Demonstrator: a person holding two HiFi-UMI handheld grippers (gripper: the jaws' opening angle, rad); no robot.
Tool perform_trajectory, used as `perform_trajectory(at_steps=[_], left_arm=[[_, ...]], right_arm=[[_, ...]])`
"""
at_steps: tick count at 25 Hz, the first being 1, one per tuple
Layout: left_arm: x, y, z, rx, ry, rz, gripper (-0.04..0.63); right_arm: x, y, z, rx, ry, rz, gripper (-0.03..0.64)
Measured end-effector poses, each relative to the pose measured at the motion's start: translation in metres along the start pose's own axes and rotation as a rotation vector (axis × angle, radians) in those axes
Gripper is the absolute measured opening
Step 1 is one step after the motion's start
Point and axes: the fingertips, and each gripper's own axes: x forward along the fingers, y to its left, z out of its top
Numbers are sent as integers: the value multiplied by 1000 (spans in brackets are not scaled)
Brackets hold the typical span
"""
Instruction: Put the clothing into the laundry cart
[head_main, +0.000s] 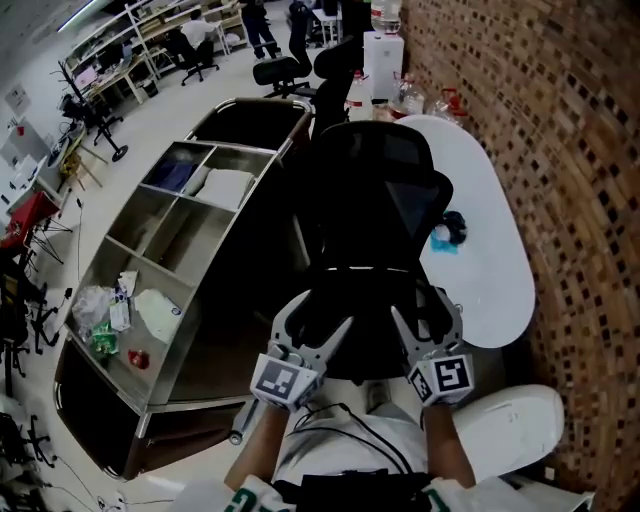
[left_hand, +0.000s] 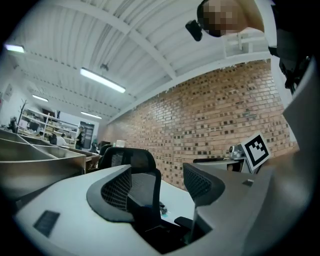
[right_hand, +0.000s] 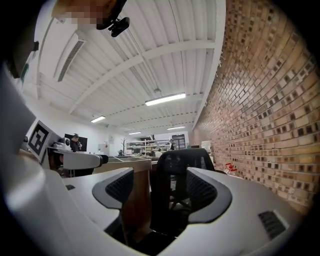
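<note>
Head view: at six o'clock my left claw (head_main: 312, 326) and right claw (head_main: 428, 314), two in all, hang released and empty. One black chair (head_main: 375, 190) stands at twelve. One cart (head_main: 185, 240) at ten holds blue clothing (head_main: 175, 170) in its far compartment.

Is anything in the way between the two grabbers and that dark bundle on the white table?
Yes: the black office chair stands right before the left hand-held gripper and the right hand-held gripper; the bundle lies beyond it, on the table.

My left claw (head_main: 316, 324) and right claw (head_main: 428, 312) are grey, with black pads (left_hand: 117, 190) and black-and-white cubes (head_main: 285, 381). Black cables (head_main: 352, 421) cross my white top (head_main: 330, 452).
</note>
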Motion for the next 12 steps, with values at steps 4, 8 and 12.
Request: perform_trajectory(at_steps=[4,8,12], left_arm=[[0,2,0,-2,5,9,308],[-5,9,-3,1,14,32,308],[-10,16,-5,-10,20,55,308]], right_arm=[[-4,-5,-8,15,21,-1,351],[1,3,-11,14,27,35,350],[9,14,-10,8,24,83,351]])
